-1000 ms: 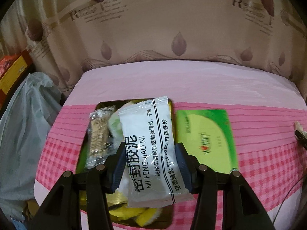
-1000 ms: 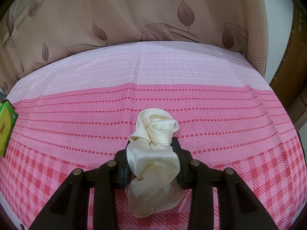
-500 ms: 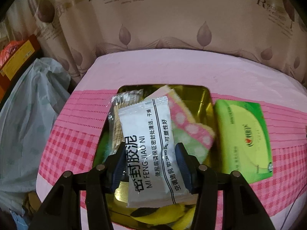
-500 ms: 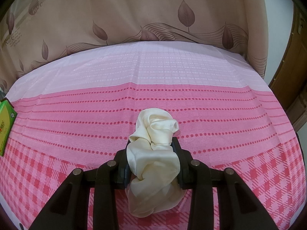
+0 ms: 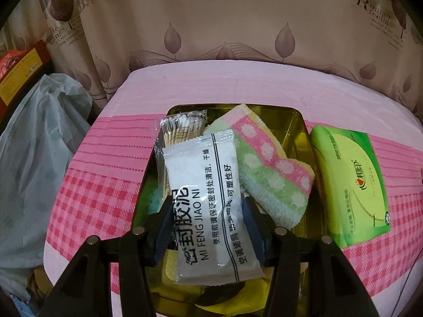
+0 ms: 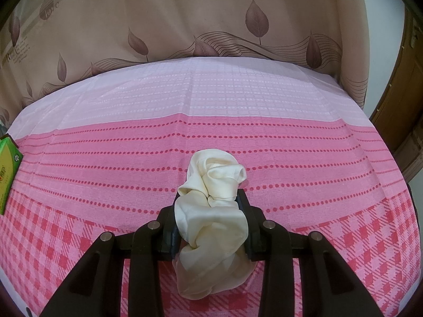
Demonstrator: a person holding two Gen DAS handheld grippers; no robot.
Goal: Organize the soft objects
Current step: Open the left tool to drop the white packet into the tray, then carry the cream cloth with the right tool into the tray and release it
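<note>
Soft objects, two in hand. Item one: white sealed packet printed with black characters, clamped across its lower half by the left tongs and hanging over the open gold tin; the jaws have just eased slightly wider, yet the pads still appear to touch both edges. Judged light, pliable, its film slippery; best held across the flat body, not the crimped ends. Item two: cream satin scrunchie, bunched between the right tongs, which stand narrow upon it above the pink checked cloth of the bench. Judged very light, compressible, liable to slide under a loose grip. Contents of the tin: bag of cotton swabs at the far left, folded dotted towel at the right, yellow items near the front edge, partly hidden. Free floor in the tin is scant, so the packet probably must rest on top of these. Adjacent: green tissue pack just beside the tin's right wall; pale plastic bag off the bench's left edge; leaf-patterned curtain behind.
</note>
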